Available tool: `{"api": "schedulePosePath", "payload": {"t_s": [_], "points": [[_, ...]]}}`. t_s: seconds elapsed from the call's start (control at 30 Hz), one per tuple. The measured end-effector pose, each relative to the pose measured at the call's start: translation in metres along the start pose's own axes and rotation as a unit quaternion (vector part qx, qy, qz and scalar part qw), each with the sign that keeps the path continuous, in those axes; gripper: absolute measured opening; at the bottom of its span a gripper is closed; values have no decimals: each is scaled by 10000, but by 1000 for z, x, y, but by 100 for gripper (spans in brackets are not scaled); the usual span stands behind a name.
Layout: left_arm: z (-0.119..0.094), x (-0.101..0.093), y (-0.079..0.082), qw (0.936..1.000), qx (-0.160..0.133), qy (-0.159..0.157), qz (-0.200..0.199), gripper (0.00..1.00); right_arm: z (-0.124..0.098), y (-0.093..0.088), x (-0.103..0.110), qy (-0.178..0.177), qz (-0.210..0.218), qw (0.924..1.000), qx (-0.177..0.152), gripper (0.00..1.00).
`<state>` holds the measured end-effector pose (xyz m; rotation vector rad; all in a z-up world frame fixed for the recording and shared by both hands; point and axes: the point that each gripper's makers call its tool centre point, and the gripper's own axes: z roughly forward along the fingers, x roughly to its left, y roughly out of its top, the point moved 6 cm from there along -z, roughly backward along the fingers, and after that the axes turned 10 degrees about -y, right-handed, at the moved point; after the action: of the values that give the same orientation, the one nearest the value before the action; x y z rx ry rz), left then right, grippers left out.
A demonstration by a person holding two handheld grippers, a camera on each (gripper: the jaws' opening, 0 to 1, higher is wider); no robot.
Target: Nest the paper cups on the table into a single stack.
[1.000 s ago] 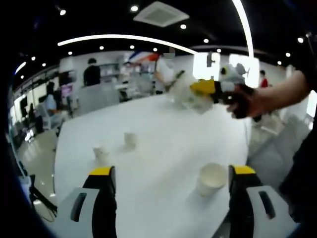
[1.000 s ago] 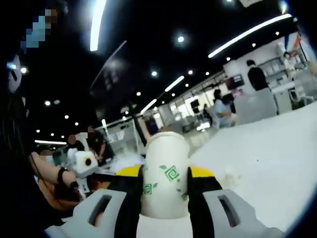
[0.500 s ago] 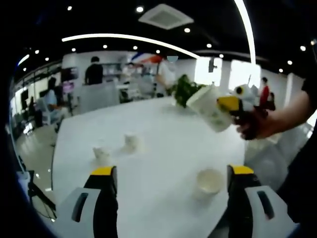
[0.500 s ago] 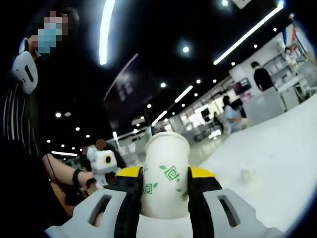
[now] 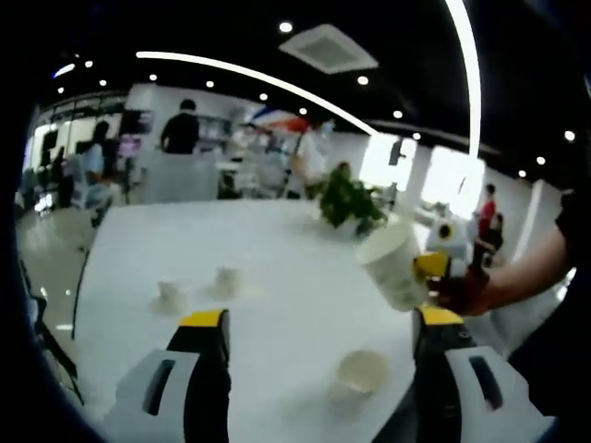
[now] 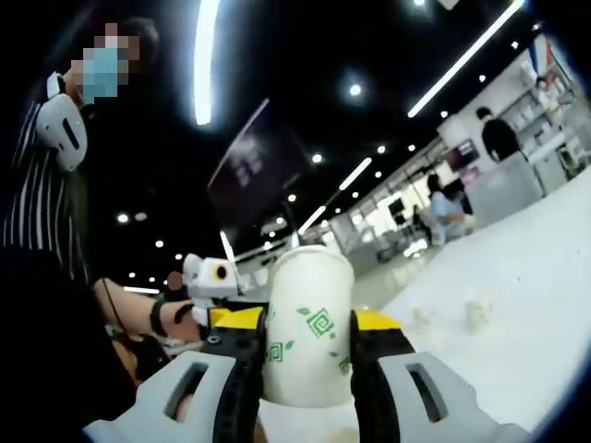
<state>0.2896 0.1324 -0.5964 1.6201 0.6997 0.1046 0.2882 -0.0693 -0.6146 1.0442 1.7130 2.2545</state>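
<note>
— Tongs?
— Right gripper (image 6: 307,369) clamped a white paper cup with green swirl print (image 6: 308,328), held above the white table (image 5: 277,277). In the left gripper view that cup (image 5: 394,266) was tilted, mouth up and leftward; contents not visible. Left gripper (image 5: 319,369) gaped wide, holding nothing.
— Other cups?
— A plain white paper cup (image 5: 363,372) stood upright between the left jaws, looking empty. Two small white cups (image 5: 169,293) (image 5: 227,278) stood farther off, insides unclear.
</note>
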Motion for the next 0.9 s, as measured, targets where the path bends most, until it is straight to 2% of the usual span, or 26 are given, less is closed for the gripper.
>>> {"api": "schedulePosePath", "payload": {"t_s": [0.07,0.43,0.9], "points": [[0,0,3,10000,1,-15,-39,75,0,-2,1,25,-10,10000,13,33],[2,-1,7,10000,3,-32,58,75,0,-1,5,153,-27,9999,-18,33],[1,-1,4,9999,71,-28,97,74,0,-3,9,324,-43,9994,-139,33]]}}
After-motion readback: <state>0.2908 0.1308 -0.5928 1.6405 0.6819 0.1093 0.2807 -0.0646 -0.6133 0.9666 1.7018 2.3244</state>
